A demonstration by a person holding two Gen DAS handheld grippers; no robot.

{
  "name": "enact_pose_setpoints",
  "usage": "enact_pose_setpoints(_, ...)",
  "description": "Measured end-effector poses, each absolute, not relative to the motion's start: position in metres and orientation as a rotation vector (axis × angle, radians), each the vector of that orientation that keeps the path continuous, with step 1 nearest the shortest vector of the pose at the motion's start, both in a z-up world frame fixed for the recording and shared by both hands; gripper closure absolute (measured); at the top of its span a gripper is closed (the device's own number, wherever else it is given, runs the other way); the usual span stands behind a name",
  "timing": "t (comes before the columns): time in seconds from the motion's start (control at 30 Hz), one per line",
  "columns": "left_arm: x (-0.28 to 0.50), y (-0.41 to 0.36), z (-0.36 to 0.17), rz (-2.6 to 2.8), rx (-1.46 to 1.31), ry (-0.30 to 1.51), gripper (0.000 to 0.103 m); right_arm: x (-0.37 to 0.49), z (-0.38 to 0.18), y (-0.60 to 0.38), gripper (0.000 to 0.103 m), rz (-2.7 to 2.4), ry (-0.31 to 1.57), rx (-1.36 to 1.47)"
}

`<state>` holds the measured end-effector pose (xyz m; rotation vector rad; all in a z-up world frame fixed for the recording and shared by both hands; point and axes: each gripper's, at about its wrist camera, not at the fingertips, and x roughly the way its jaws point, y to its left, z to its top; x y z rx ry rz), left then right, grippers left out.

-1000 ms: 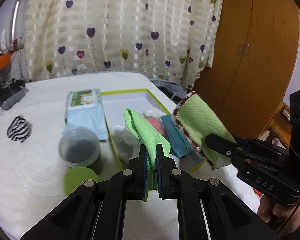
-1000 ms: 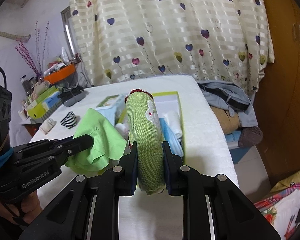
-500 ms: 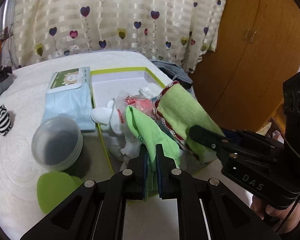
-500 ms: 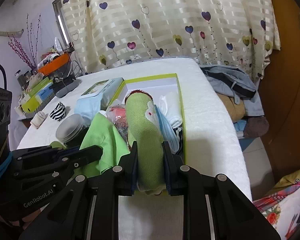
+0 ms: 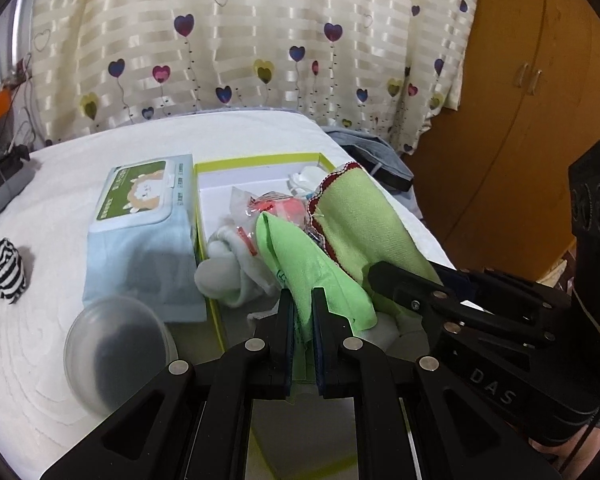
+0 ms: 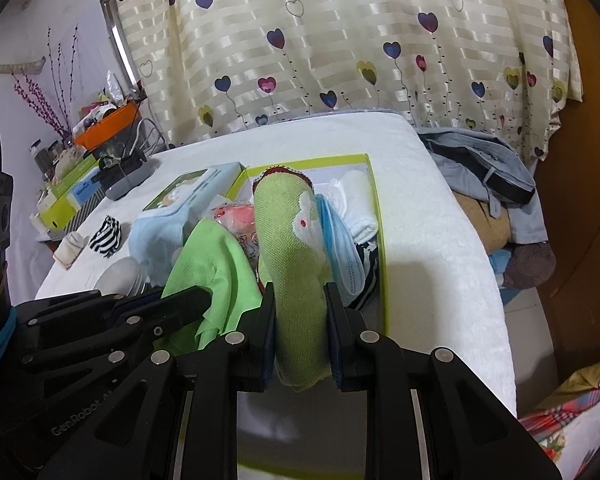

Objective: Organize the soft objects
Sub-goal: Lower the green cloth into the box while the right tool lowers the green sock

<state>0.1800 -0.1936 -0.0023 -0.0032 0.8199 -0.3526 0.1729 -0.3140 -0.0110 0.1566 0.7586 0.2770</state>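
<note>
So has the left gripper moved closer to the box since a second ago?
Yes. The left gripper, shut on the bright green cloth, has come forward and down: the yellow-edged box and wipes pack now loom larger.

Left tool (image 5: 303, 300): clamped on bright green cloth (image 5: 300, 256). Right tool (image 5: 380, 272): at right, holding red-edged green cloth (image 5: 364, 216), jaws opening. Box (image 5: 260, 160): yellow-rimmed, beyond both, holding white socks (image 5: 228, 268). Wipes pack (image 5: 144, 216): left of box. Striped roll (image 5: 5, 272): far left.

Soft, even indoor light; the curtain (image 5: 260, 40) glows faintly. Shadows are weak. Fisheye bending curves the edges, corners go black, and the round container (image 5: 116, 352) looks blurred.
</note>
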Motion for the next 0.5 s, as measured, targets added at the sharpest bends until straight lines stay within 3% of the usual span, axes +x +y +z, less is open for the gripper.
enact_pose_setpoints(0.17, 0.179, -0.191, -0.001, -0.366, -0.012, 0.821, 0.095, 0.167, -0.009, -0.311, 0.074, 0.278, 0.749, 0.128)
enact_pose_setpoints(0.27, 0.173, -0.189, 0.004, -0.378, -0.014, 0.806, 0.094, 0.157, -0.003, -0.308, 0.062, 0.283, 0.725, 0.113)
enact_pose_setpoints(0.5, 0.157, -0.185, 0.011, -0.410, -0.014, 0.788, 0.085, 0.133, 0.011, -0.308, 0.062, 0.271, 0.685, 0.106)
